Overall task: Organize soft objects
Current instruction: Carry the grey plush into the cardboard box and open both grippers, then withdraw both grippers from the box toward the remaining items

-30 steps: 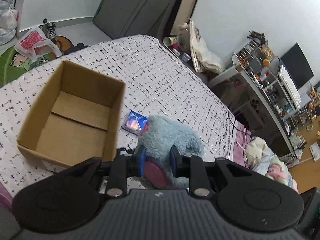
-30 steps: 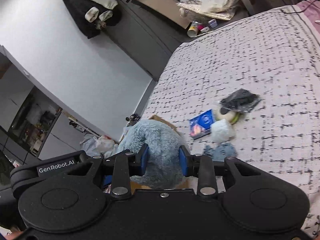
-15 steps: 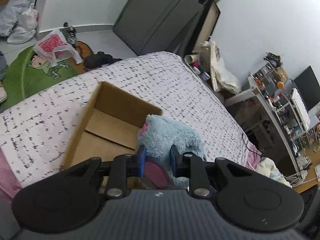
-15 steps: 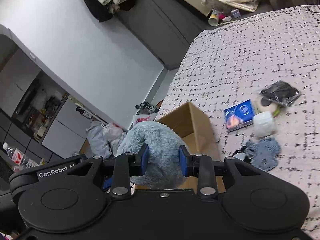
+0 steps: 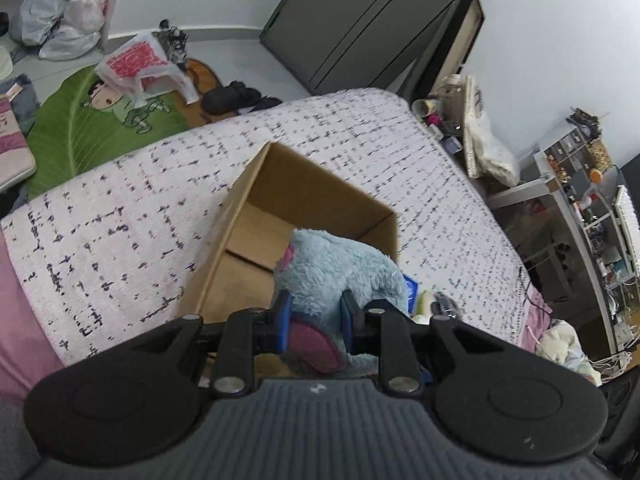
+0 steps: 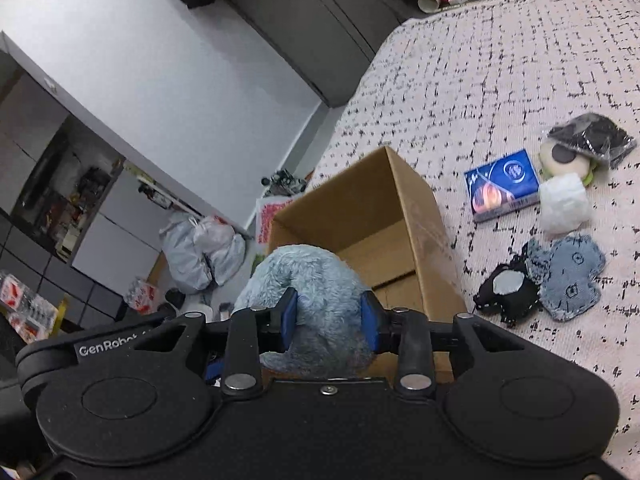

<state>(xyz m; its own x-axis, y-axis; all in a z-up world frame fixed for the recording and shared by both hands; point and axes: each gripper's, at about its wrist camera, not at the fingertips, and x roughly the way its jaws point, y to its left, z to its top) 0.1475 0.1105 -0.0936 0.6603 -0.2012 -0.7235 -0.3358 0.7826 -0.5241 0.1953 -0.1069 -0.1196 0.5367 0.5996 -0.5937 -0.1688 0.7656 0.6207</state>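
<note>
While the left gripper (image 5: pixel 313 314) squeezes the blue plush toy (image 5: pixel 340 276) above the cardboard box (image 5: pixel 280 184), nothing has dropped. From the right wrist, the right gripper (image 6: pixel 329 318) pinches it too, over the near edge. Let go early and it may tumble outside.

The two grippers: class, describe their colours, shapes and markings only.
The left gripper has a ribbed grey body, black rounded side housings, silver screws and blue finger pads. The right gripper is all black, with white "GenRobot" lettering, silver screws and blue pads.
</note>
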